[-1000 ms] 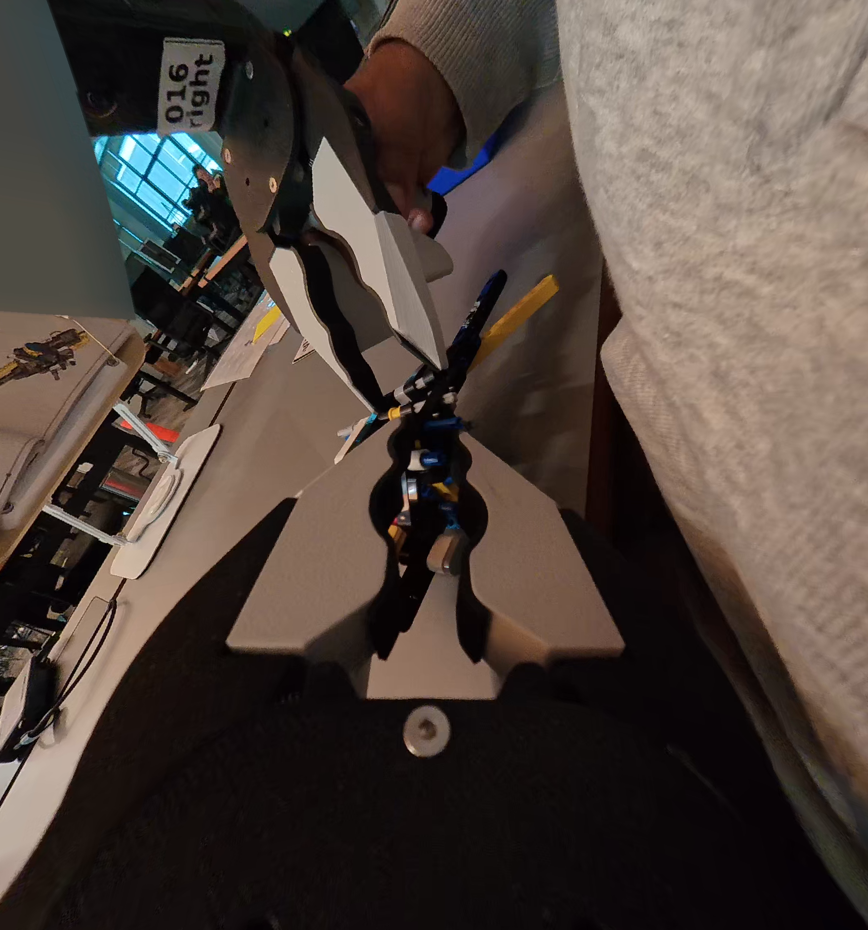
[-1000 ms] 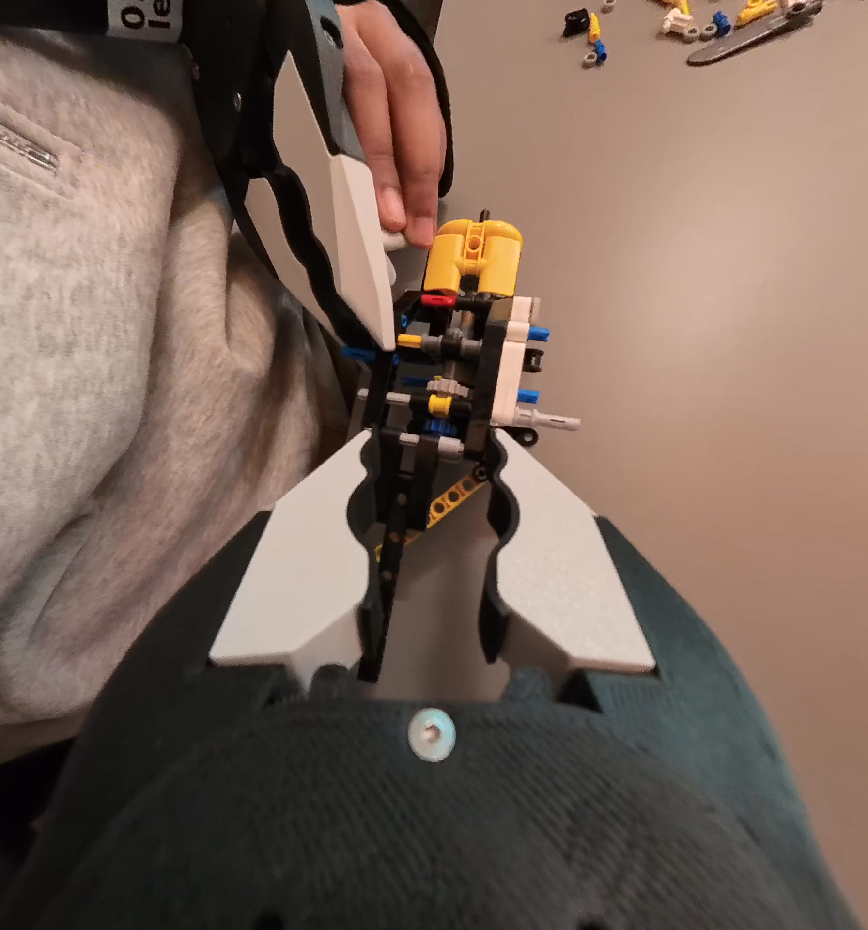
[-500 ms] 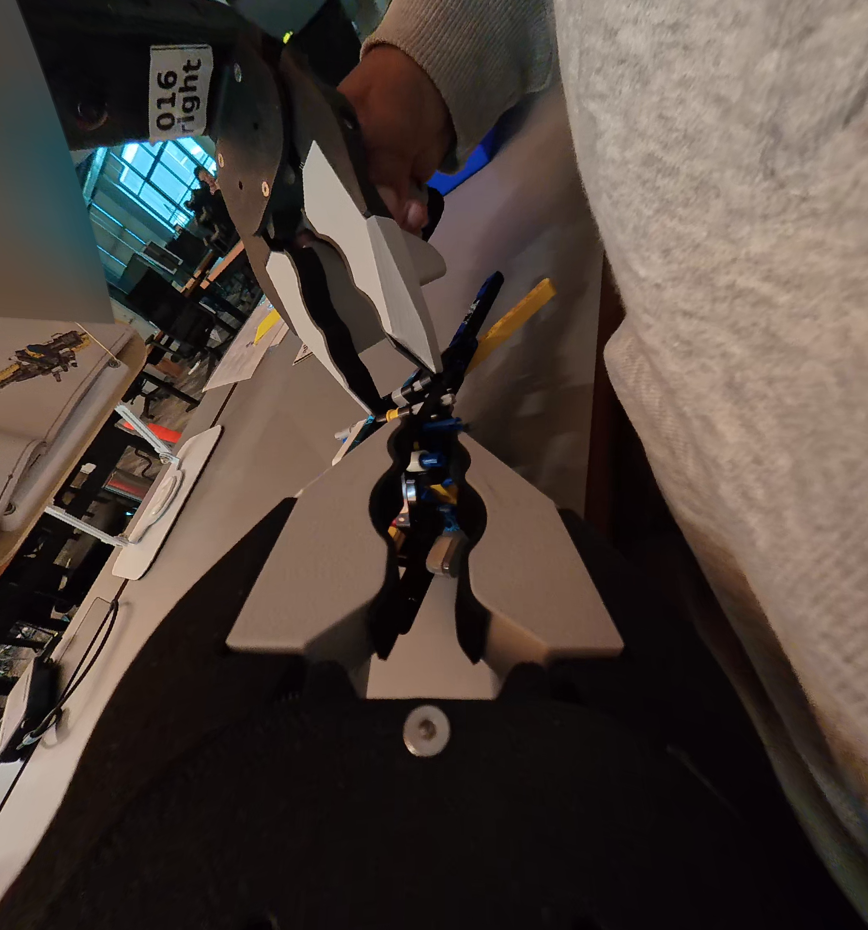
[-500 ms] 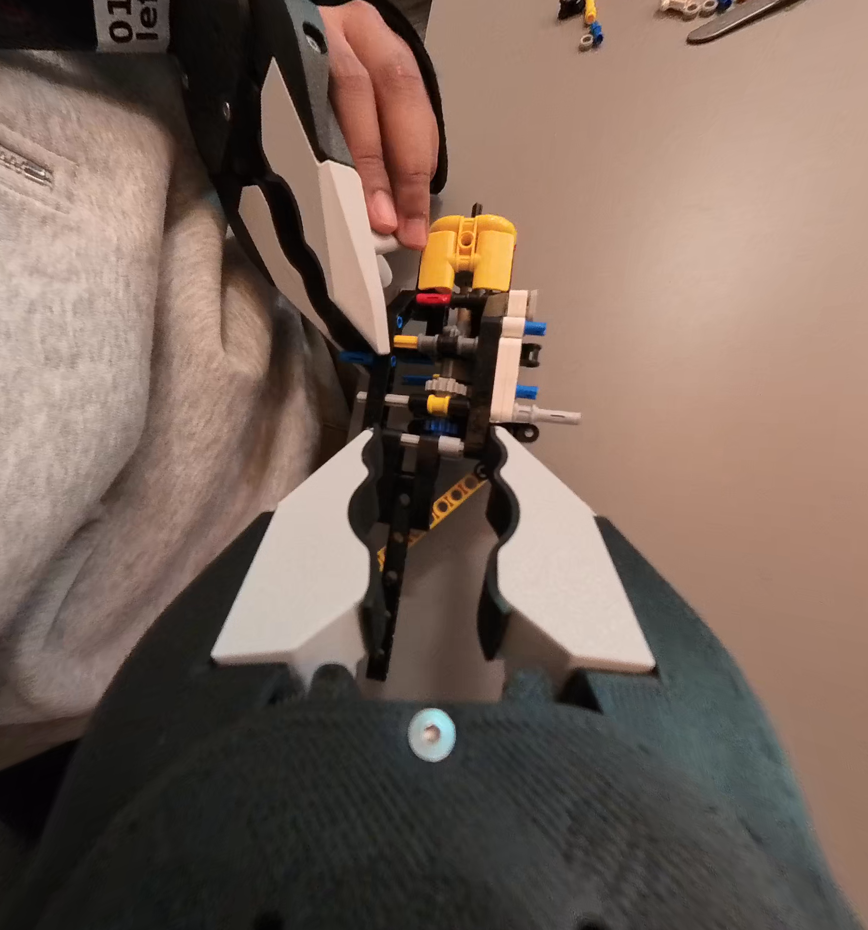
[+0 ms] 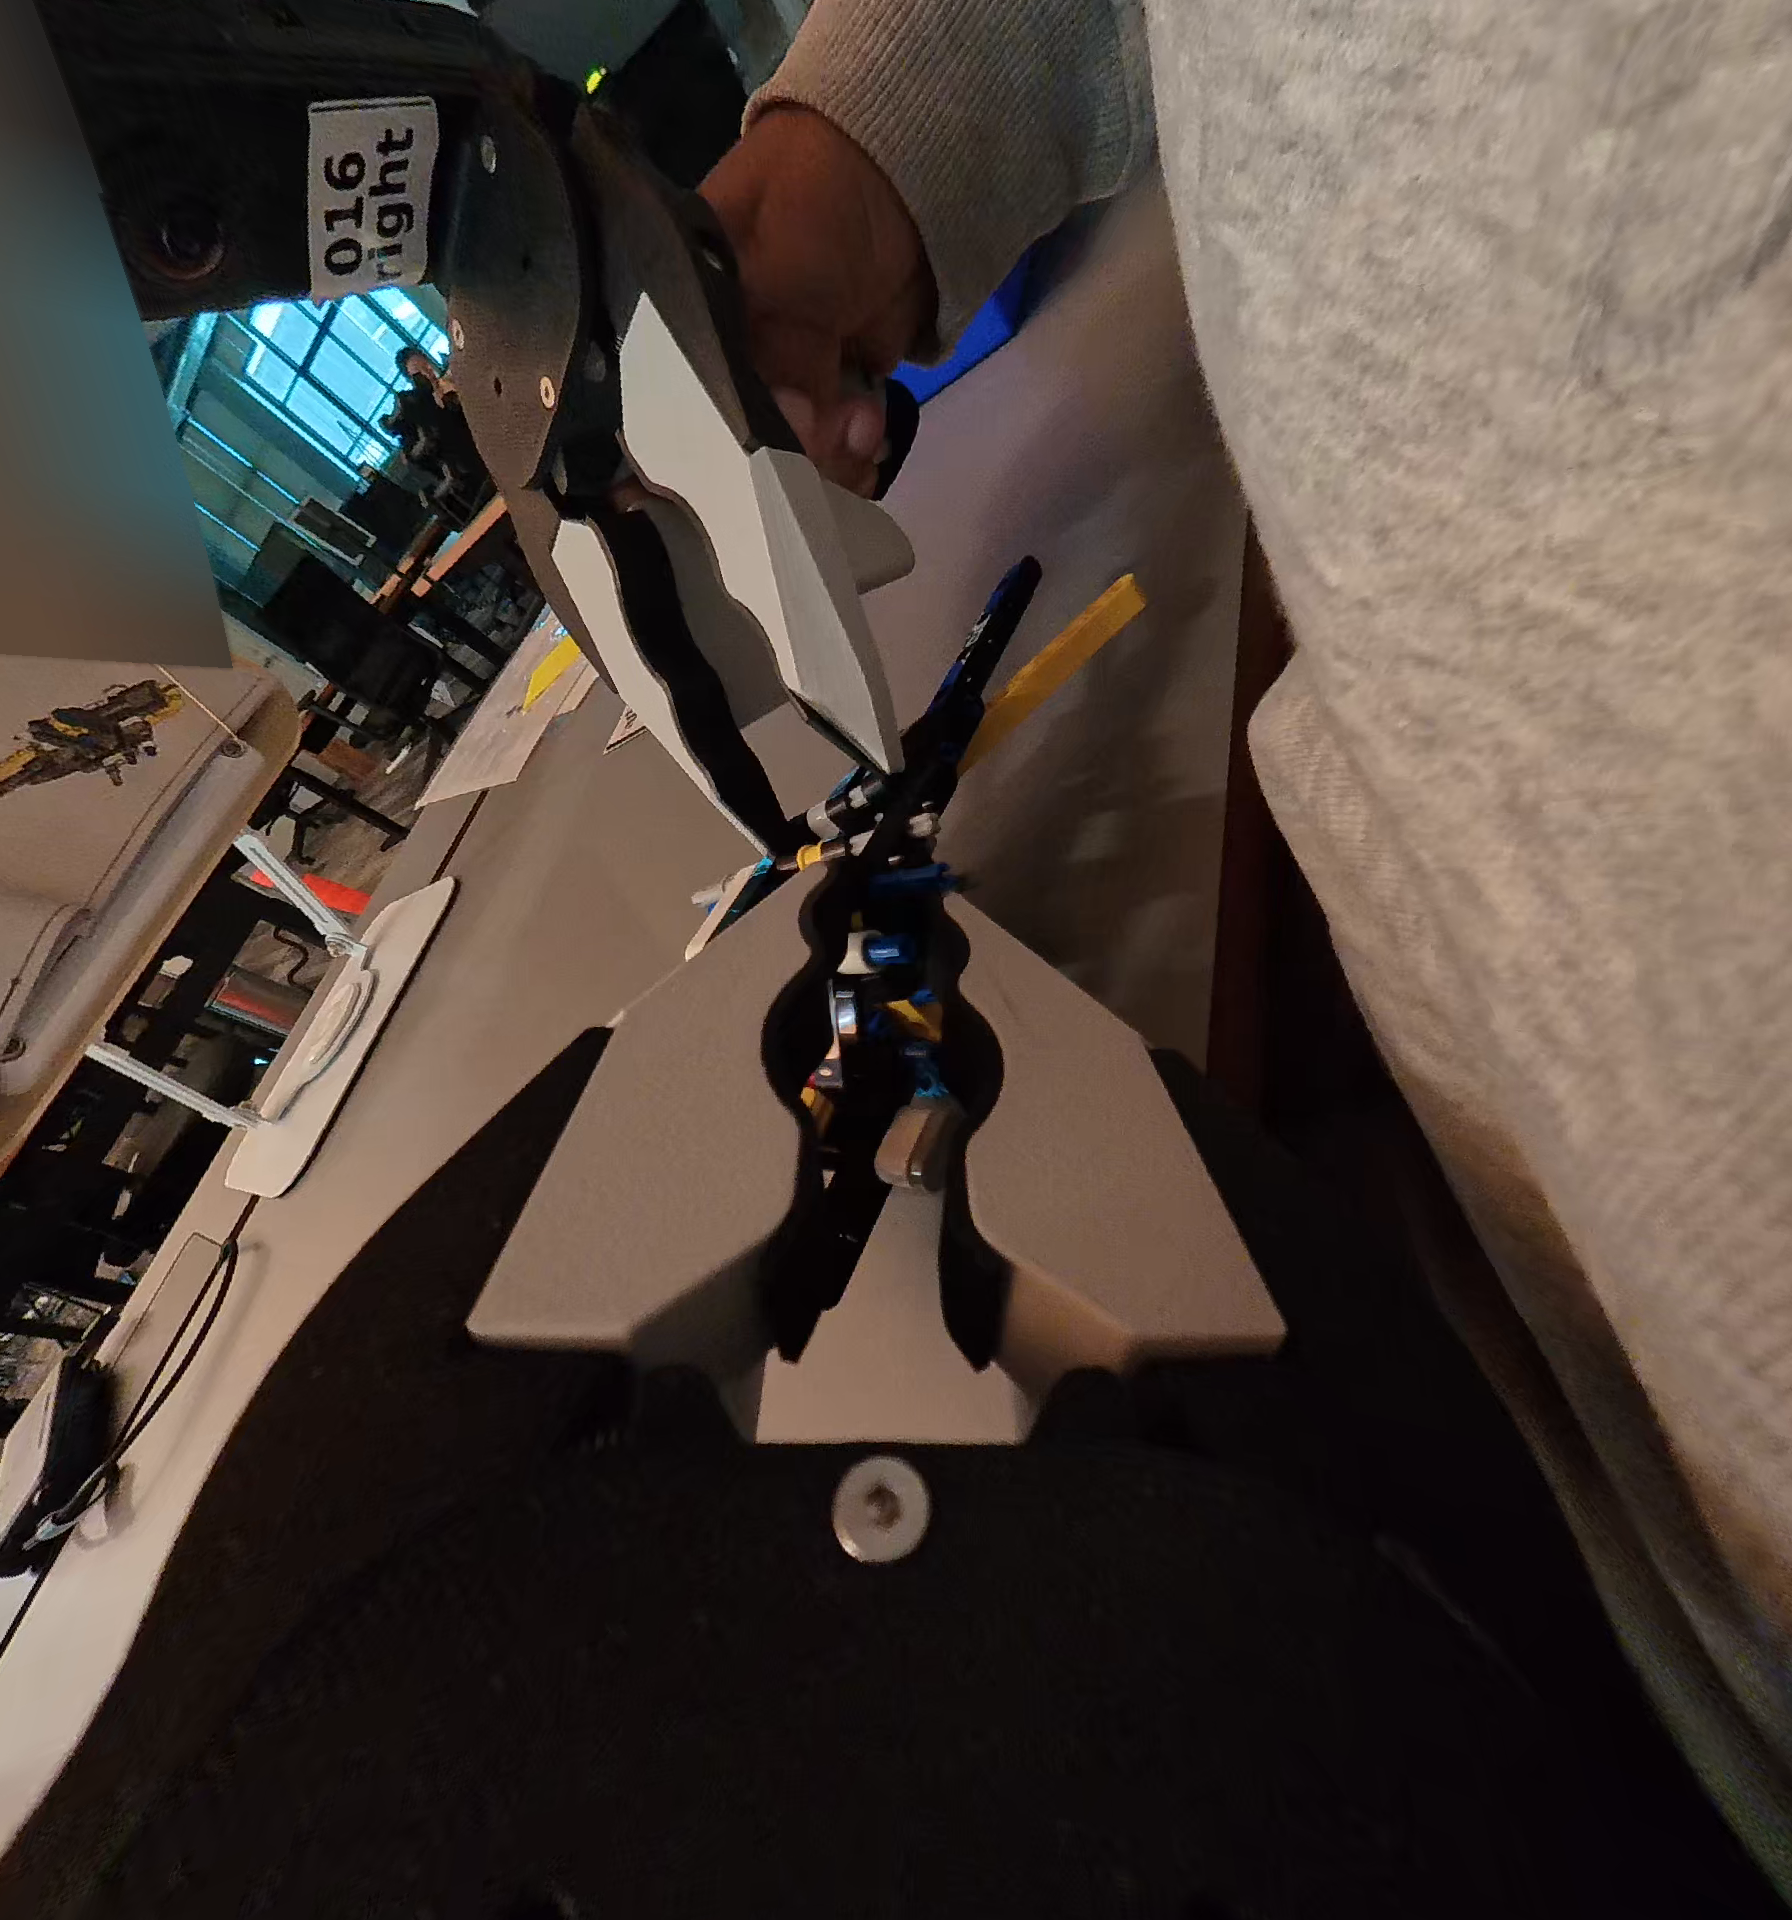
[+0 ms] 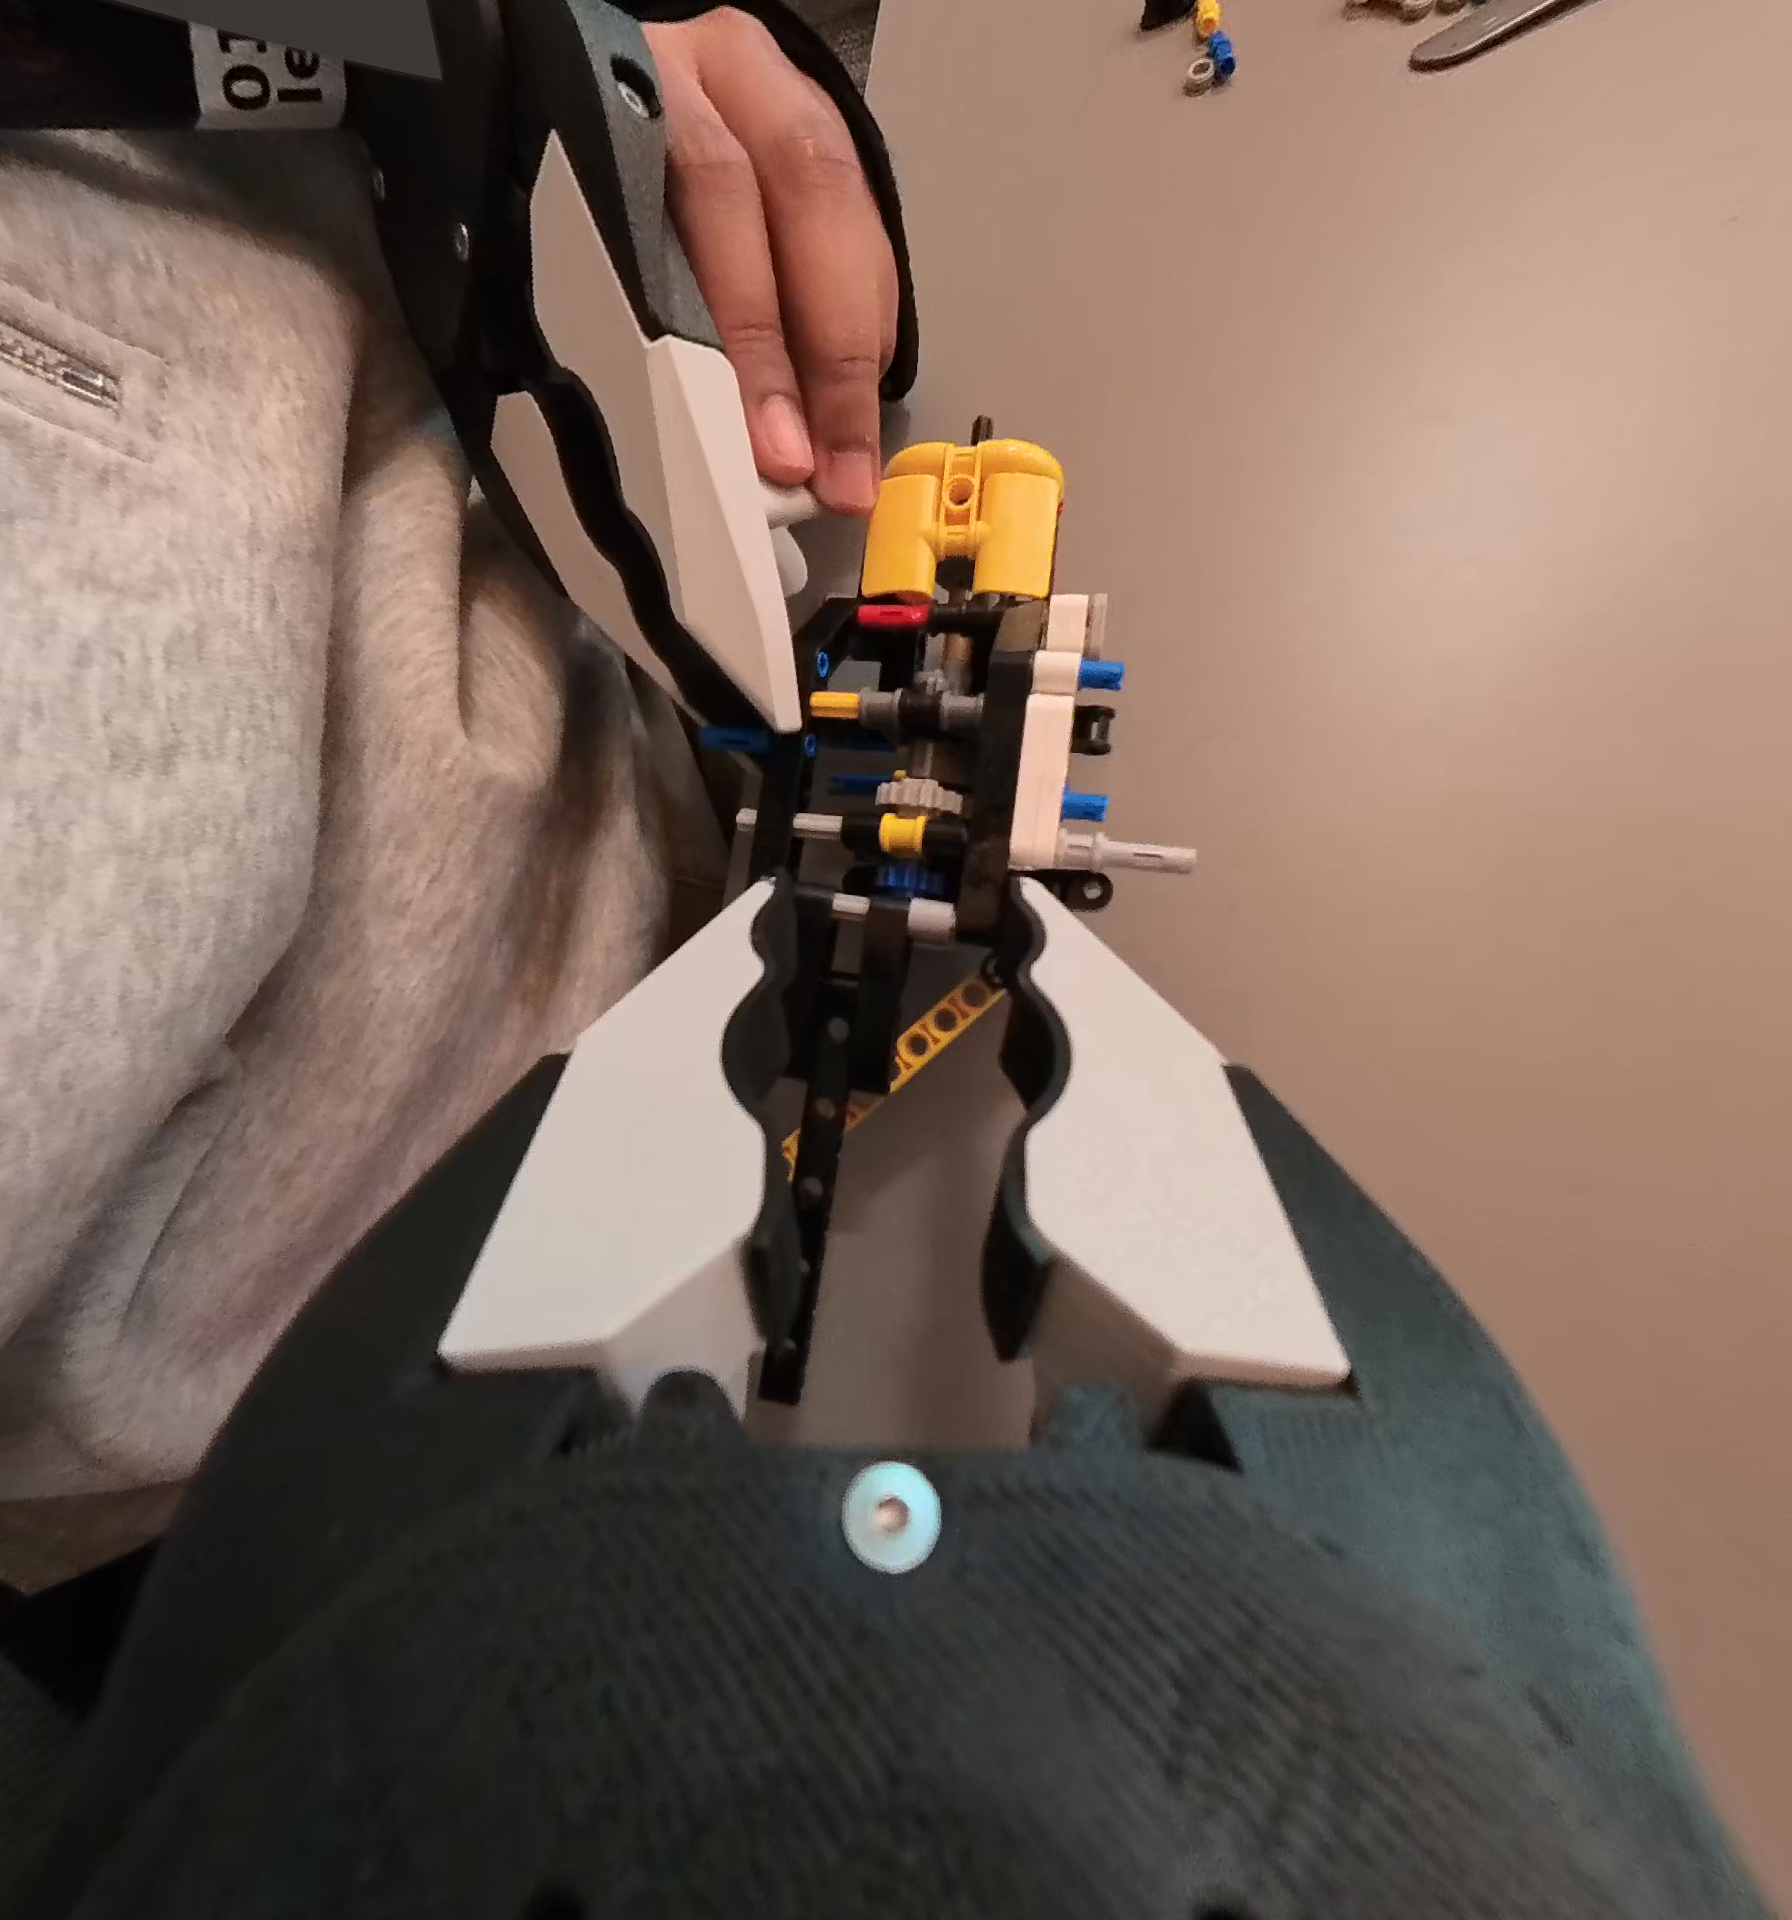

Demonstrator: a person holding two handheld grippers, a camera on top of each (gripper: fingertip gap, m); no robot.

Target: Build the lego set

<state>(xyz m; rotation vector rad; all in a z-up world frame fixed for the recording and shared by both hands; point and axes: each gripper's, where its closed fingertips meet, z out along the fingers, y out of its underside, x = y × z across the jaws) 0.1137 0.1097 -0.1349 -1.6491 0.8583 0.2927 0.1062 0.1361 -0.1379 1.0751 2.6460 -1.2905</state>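
Note:
A half-built lego model [image 6: 959, 727] has a black frame, a yellow double cylinder [image 6: 959, 530] on top, white blocks, and blue pins. My right gripper [image 6: 897, 904] is shut on the model's lower frame. A black beam [image 6: 819, 1143] and a yellow beam [image 6: 949, 1023] run back between its fingers. My left gripper [image 6: 788, 717] comes in from the upper left and clamps the model's left edge. In the left wrist view, my left gripper [image 5: 887, 904] is shut on the model [image 5: 871, 997]. The right gripper [image 5: 871, 764] grips it from above. The model is held off the table.
Several loose lego pieces [image 6: 1209, 52] and a long grey part [image 6: 1484, 26] lie at the far edge of the beige table [image 6: 1494, 727]. A person's grey sweater [image 6: 144, 727] is close on one side. A picture sheet [image 5: 61, 790] and a white stand [image 5: 341, 1029] sit to the left. The tips of both grippers are at nearly the same place.
Both grippers keep their hold on the model. The right wrist view has tilted slightly, so the loose pieces sit closer to the top edge.

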